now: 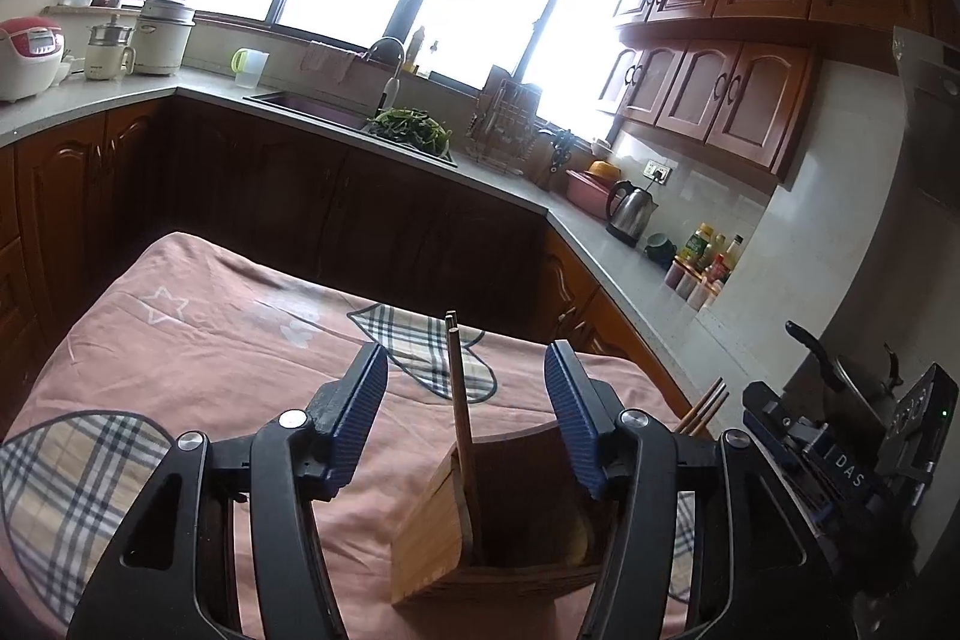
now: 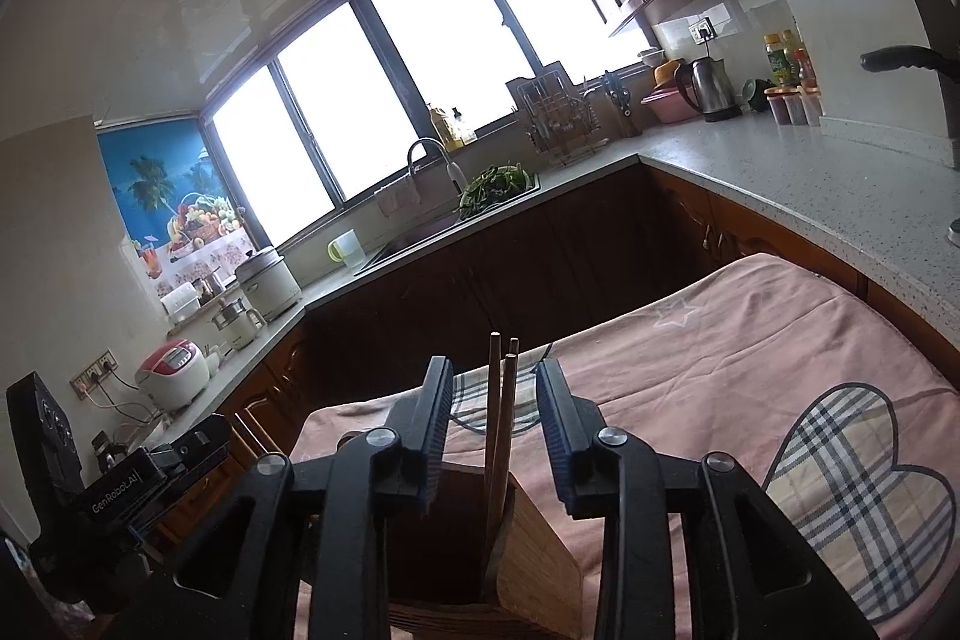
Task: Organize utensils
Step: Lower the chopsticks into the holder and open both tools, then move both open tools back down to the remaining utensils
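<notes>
A wooden utensil holder point(image 1: 444, 526) stands on the pink cloth, just below my left gripper point(image 1: 465, 388), which is open and empty. Brown chopsticks point(image 1: 459, 388) stand upright in the holder between the left fingers, untouched. More chopstick tips point(image 1: 708, 409) show behind the right finger. In the right wrist view the same holder point(image 2: 528, 550) sits under my right gripper point(image 2: 493, 400), which is open and empty, with chopsticks point(image 2: 501, 412) rising between its fingers. The other gripper's body shows at the right edge point(image 1: 840, 466) and at the left edge point(image 2: 114, 496).
The pink cloth with plaid hearts point(image 1: 198, 340) covers the table. Dark wooden cabinets and a grey counter point(image 1: 606, 244) wrap around behind, holding a sink, greens point(image 1: 414, 127), a kettle point(image 1: 630, 211), bottles and a rice cooker point(image 1: 27, 55).
</notes>
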A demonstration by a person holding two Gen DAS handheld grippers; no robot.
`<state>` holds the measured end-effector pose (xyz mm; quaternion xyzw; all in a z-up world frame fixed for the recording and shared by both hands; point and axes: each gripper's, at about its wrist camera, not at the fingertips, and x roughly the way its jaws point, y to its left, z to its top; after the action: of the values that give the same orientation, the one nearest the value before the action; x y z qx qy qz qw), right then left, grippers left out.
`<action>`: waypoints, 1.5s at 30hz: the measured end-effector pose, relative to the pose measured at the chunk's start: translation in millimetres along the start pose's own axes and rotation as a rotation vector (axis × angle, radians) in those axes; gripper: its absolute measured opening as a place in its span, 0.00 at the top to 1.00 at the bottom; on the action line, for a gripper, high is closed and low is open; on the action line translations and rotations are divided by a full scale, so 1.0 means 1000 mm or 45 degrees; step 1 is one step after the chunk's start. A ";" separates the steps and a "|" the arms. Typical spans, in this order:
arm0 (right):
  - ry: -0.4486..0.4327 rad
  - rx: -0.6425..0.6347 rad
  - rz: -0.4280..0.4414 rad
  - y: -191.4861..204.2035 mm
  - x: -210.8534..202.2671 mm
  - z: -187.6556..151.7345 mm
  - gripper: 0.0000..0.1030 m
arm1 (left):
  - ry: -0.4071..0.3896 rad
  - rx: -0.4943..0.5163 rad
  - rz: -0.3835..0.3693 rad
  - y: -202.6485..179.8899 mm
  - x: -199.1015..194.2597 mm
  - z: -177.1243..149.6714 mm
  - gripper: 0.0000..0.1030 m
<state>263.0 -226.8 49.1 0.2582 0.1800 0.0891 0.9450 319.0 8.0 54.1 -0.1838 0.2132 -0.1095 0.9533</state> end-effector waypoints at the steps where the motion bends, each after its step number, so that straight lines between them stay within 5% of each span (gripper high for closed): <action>1: -0.011 0.005 0.004 -0.001 -0.004 0.001 0.58 | 0.005 0.000 -0.002 0.000 -0.003 0.000 0.38; 4: -0.034 0.020 0.012 -0.003 -0.020 0.005 0.51 | 0.003 0.001 -0.010 0.001 -0.016 -0.002 0.32; 7: -0.049 0.032 0.028 -0.007 -0.039 0.004 0.33 | 0.004 0.000 -0.006 0.002 -0.033 -0.008 0.15; 11: -0.059 0.020 0.013 -0.013 -0.067 -0.006 0.21 | 0.024 0.051 0.002 -0.001 -0.055 -0.021 0.09; 30: 0.080 0.018 -0.099 -0.033 -0.161 -0.067 0.21 | 0.208 0.082 0.030 0.008 -0.123 -0.102 0.09; 45: 0.214 -0.018 -0.122 -0.032 -0.184 -0.124 0.21 | 0.297 0.094 0.030 0.012 -0.140 -0.145 0.09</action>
<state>48.6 -245.9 -12.7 0.2344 0.2703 0.0665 0.9314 132.1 15.0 -21.3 -0.1321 0.3208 -0.1266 0.9293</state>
